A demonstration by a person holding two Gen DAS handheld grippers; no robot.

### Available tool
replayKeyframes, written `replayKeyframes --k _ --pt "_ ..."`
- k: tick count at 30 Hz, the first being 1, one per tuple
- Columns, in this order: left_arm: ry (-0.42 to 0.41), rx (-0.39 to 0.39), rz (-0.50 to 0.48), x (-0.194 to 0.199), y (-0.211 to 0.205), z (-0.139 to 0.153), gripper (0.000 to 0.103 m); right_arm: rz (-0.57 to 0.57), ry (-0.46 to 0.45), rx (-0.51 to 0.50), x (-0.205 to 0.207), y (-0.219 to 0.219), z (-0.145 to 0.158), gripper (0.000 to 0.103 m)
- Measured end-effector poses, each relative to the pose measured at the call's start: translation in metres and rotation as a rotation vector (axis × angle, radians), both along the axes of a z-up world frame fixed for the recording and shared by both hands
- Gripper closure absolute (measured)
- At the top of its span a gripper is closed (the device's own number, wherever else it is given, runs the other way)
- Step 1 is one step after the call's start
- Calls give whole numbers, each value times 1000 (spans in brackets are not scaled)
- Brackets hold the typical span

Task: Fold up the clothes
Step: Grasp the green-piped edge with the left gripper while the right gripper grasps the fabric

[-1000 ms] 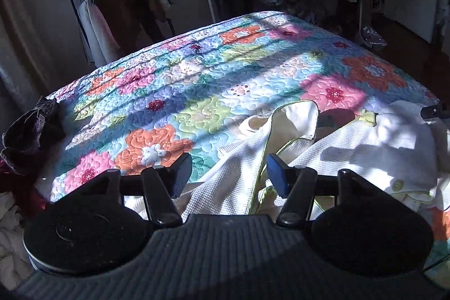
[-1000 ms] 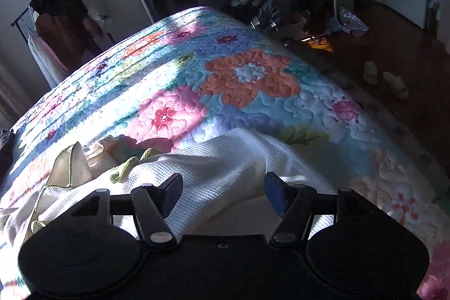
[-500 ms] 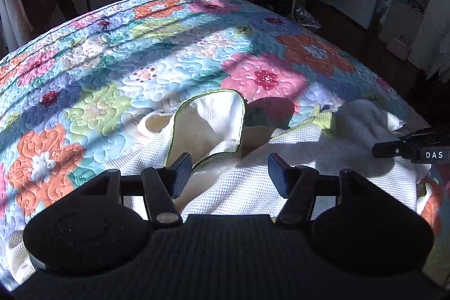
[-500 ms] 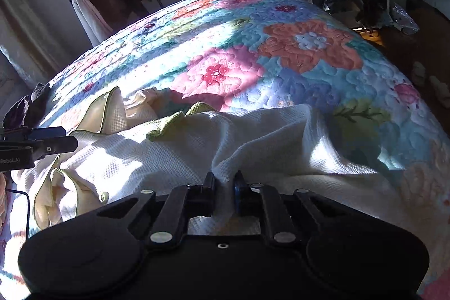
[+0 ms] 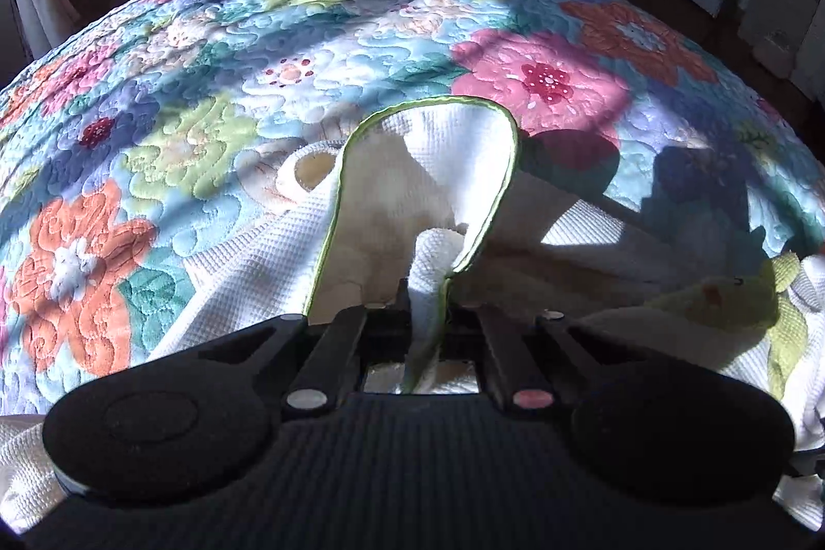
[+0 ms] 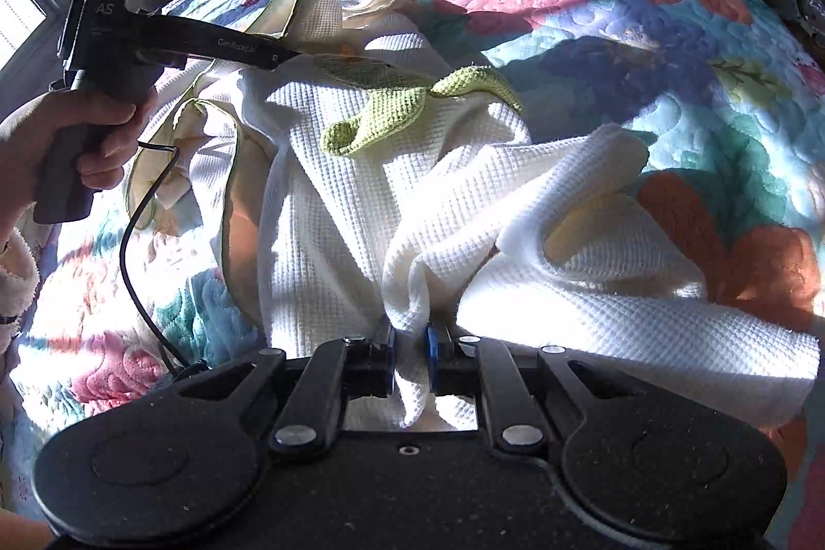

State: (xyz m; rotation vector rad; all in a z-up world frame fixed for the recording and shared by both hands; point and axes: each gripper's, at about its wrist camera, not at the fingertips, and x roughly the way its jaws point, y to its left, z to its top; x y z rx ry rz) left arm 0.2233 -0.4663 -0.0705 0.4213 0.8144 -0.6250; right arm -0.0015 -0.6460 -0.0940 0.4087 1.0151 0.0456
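White waffle-knit garment w/ green trim lies rumpled on the floral quilt, at the quilt's near edge. Left gripper is clamped on a green-piped fold of the garment; a hooded flap stands up just beyond it. Right gripper pinches a bunched ridge of the same garment, jaws narrow. A hand grips the left tool's handle, left of the garment.
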Motion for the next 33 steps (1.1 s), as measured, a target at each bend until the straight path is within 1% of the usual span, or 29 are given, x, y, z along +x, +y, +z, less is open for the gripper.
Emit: replayKeyframes --k 1,3,4,5,6,7,8,9,10,11,13,14,16,18,20,21,22,23,24,25,26,28,29,31,33 --pt "-93 43 13 -7 7 5 99 -9 -19 10 -2 -4 5 87" --pt "-237 105 8 -21 19 14 99 -28 -94 7 -8 -10 24 84" --pt "-264 111 1 -25 25 17 99 -36 -131 -1 -11 -13 33 82" --pt "-260 102 2 -27 32 19 99 -41 -169 -21 -12 -16 43 79" --pt "-245 93 11 -29 40 21 99 -44 -205 -49 -12 -18 53 72" --pt "-246 89 24 -31 44 21 99 -44 -241 -90 -10 -21 63 67" --pt "-265 85 32 -34 48 22 98 -47 -268 -128 -5 -25 72 56" --pt "-286 81 41 -37 52 24 98 -53 -281 -163 4 -31 77 49" --pt "-299 74 51 -40 53 25 98 -61 -283 -181 12 -36 80 48" --pt "-301 64 57 -42 54 26 98 -69 -268 -173 20 -42 79 49" --pt "-304 44 61 -46 54 28 99 -80 -240 -132 36 -54 71 49" --pt "-321 48 55 -49 53 29 99 -85 -226 -115 42 -59 66 50" --pt "-358 58 42 -54 50 32 99 -100 -200 -116 51 -64 53 49" --pt "-445 109 -10 -69 40 34 99 -142 -166 -105 58 -71 37 48" --pt "-512 119 -76 -83 30 34 99 -231 -103 -44 63 -79 12 48" --pt "-542 114 -113 -91 25 34 99 -242 -51 6 63 -79 -3 49" --pt "-572 109 -150 -98 20 34 99 -215 -18 59 63 -75 -17 52" --pt "-600 102 -161 -102 17 33 98 -180 -16 114 60 -72 -23 66" --pt "-618 105 -159 -105 14 32 98 -143 -20 198 55 -70 -27 85" --pt "-636 109 -155 -108 12 32 98 -116 -25 283 49 -69 -29 87" --pt "-633 104 -153 -108 12 33 98 -102 -34 308 44 -67 -27 89" --pt "-599 70 -139 -106 14 37 98 -59 -56 299 36 -57 -19 90" --pt "-593 69 -130 -105 16 38 98 -40 -65 299 33 -52 -15 91" --pt "-586 73 -112 -102 20 39 98 2 -82 308 27 -41 -9 92" --pt "-598 102 -81 -100 23 39 98 75 -93 324 24 -26 -1 92"
